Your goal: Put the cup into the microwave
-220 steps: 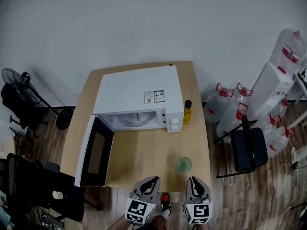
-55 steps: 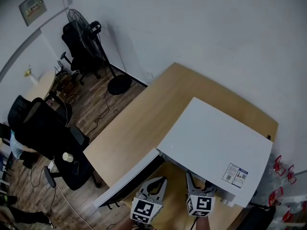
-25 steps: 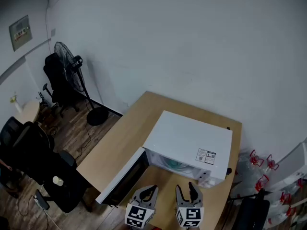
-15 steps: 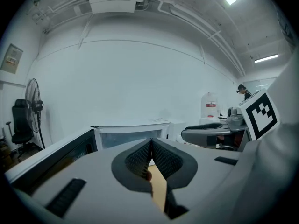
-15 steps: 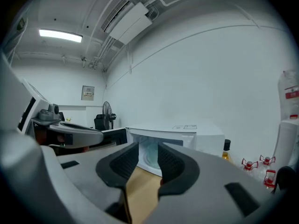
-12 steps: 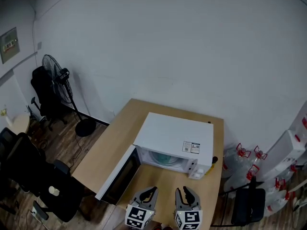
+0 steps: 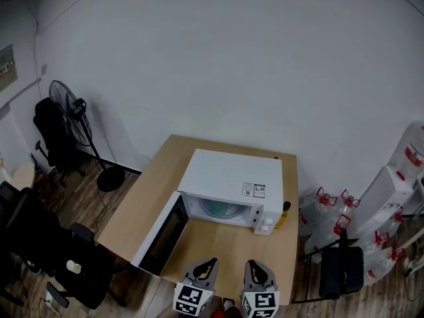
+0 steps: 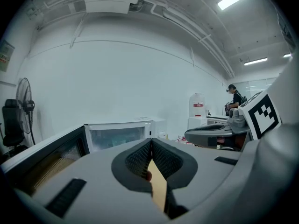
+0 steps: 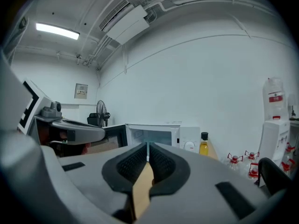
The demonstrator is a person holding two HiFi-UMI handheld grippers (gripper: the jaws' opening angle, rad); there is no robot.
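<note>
The white microwave (image 7: 228, 181) stands on the wooden table (image 7: 156, 184) with its door (image 7: 161, 233) swung open to the left. A pale green cup (image 7: 217, 209) sits inside its cavity. The left gripper view shows the microwave (image 8: 119, 134) ahead, as does the right gripper view, where the microwave (image 9: 152, 135) is small and distant. Both grippers are at the table's near edge, well back from the microwave. My left gripper (image 7: 209, 264) is shut and empty. My right gripper (image 7: 254, 265) is closing; its pads meet with nothing between them.
A yellow oil bottle (image 7: 283, 215) stands beside the microwave's right side. Several water jugs (image 7: 324, 207), a black chair (image 7: 341, 270) and a white dispenser (image 7: 381, 191) are on the floor to the right. A standing fan (image 7: 66, 105) and office chairs are at the left.
Both grippers have drawn back from the microwave, which now looks smaller and farther off. The right gripper's jaws have gone from spread to shut. The cup stays inside.
</note>
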